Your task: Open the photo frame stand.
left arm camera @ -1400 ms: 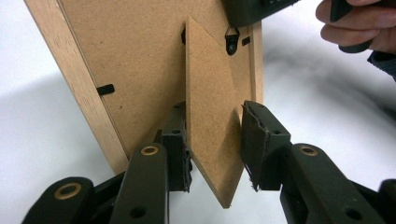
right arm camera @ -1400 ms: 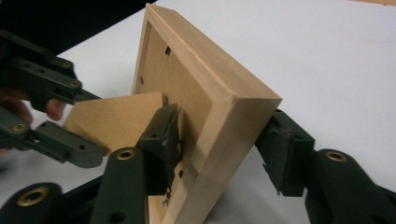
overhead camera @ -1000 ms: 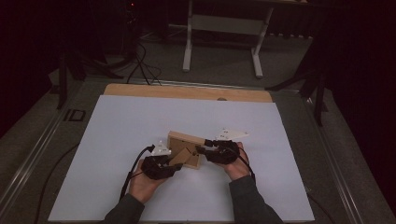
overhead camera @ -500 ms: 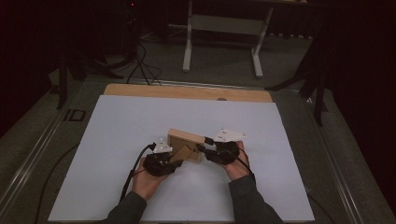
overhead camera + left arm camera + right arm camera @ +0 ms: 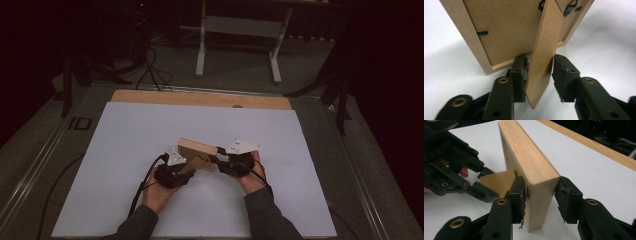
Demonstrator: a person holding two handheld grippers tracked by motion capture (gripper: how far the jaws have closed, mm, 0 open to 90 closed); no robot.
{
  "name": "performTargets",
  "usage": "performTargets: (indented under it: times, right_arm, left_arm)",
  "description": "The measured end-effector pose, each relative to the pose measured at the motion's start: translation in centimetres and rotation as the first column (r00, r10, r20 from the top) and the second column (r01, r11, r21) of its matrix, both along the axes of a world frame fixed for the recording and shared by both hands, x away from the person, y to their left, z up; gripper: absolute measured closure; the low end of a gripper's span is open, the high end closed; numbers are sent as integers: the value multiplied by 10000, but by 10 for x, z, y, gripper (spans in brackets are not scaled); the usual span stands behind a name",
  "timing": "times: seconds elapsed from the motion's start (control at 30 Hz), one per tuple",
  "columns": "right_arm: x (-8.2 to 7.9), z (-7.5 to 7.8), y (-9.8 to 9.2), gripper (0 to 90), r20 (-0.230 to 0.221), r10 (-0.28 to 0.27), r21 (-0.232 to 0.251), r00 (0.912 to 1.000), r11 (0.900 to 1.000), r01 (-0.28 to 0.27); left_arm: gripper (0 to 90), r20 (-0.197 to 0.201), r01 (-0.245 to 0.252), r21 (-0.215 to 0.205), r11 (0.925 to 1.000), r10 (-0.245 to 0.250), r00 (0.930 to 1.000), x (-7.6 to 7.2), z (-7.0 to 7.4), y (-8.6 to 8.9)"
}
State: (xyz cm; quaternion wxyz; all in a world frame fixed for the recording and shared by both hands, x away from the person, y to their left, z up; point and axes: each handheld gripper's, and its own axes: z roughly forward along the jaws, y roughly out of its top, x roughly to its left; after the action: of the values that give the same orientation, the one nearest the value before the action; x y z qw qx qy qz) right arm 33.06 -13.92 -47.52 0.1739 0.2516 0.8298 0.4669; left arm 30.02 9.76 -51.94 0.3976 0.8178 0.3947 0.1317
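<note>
A light wooden picture frame (image 5: 197,149) stands on edge on the white table between both hands. Its brown back board (image 5: 506,30) faces my left gripper (image 5: 539,75), and the fold-out stand leg (image 5: 544,50) runs down between that gripper's jaws. Those jaws have just been opening: the leg leans on the left pad, and a thin gap shows at the right pad. My right gripper (image 5: 540,195) is shut on the frame's thick side edge (image 5: 526,152), one pad on each face. In the right gripper view the left gripper (image 5: 482,182) sits at the stand leg (image 5: 499,182).
A white sheet (image 5: 125,140) covers the table, with a bare wooden strip (image 5: 200,99) along the far edge. Cables (image 5: 145,180) trail from the grippers toward the person. A white table stand (image 5: 237,25) is on the floor beyond.
</note>
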Motion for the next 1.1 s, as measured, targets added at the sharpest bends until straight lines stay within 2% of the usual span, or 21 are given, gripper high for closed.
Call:
performTargets:
  times: [0.1,0.23,0.47,0.5,0.57,0.6,0.8,0.9,1.0,1.1]
  right_arm:
    - [-1,0,0,600,-6,10,-3,10000,10000,-10]
    - [-2,0,0,596,-66,26,84,10000,10000,-25]
    - [-4,1,-1,549,-359,264,399,9990,9989,-250]
    - [-5,1,-1,533,-444,367,468,9983,9983,-347]
    - [-6,0,-2,522,-592,451,571,9972,9975,-417]
    - [-6,0,-2,518,-642,488,610,9967,9971,-449]
    - [-7,-1,-2,486,-969,772,707,9923,9950,-705]
    - [-7,-2,-1,478,-996,848,691,9914,9945,-781]
    - [-8,-3,0,472,-1044,931,659,9902,9941,-865]
    - [-9,-3,0,467,-1057,1004,641,9893,9935,-939]
  left_arm:
    - [606,-36,119,-231,9997,-120,9999,-1,2,3]
    - [594,-290,180,-715,9973,-201,9994,-1,4,9]
    - [625,-478,270,-837,9961,-311,9984,-3,5,14]
    - [638,-636,267,-1068,9939,-336,9974,-3,4,16]
    - [656,-708,230,-1211,9924,-318,9970,-3,4,18]
    - [661,-871,182,-1480,9888,-314,9957,-3,3,21]
    - [680,-1057,153,-1795,9836,-347,9938,-5,2,26]
    - [680,-1138,138,-1857,9825,-355,9929,-5,1,27]
    - [682,-1392,65,-2170,9762,-375,9895,-4,-1,30]
    - [684,-1377,82,-2178,9760,-390,9897,-5,-2,31]
